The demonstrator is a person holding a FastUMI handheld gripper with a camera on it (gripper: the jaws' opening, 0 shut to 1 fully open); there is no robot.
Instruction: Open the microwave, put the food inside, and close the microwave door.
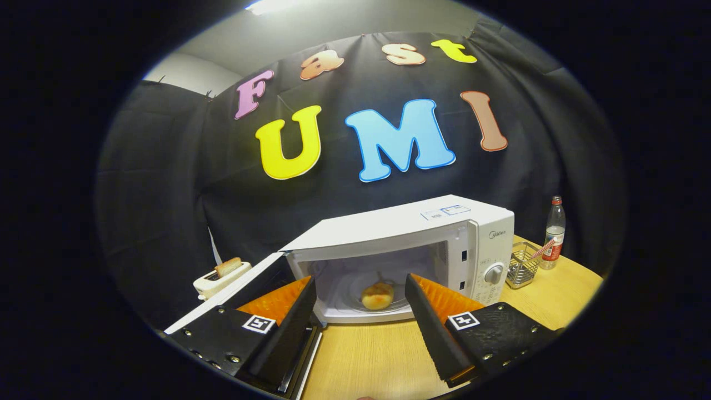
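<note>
On the wooden tabletop (383, 355) a white microwave (411, 244) is standing with its door (244, 289) swung wide open to the left, the cavity lit and facing the tongs. Beside it on the left a small pale toaster (221, 278) is sitting with a slice poking out of its slot, and on the right a wire basket (522, 265) is resting just beside the control panel, with a clear plastic bottle (554, 232) standing just beyond the basket.

Inside the cavity, the food (377, 295), a round golden bun by the look of it, is lying on the glass turntable (371, 300), so the loading step seems done and only the closing of the door seems left.

That step is where trouble could come, I think. The left finger is hanging right over the open door's inner face, so a careless sweep could knock the door's edge rather than push it flat, or a hard shove could make the door bounce back from the latch and slide the microwave towards the basket.

The tongs (361, 311) are hanging wide apart, their fingers (427, 316) spread to either side of the cavity's opening, gripping nothing and, as far as I can tell, touching nothing.
</note>
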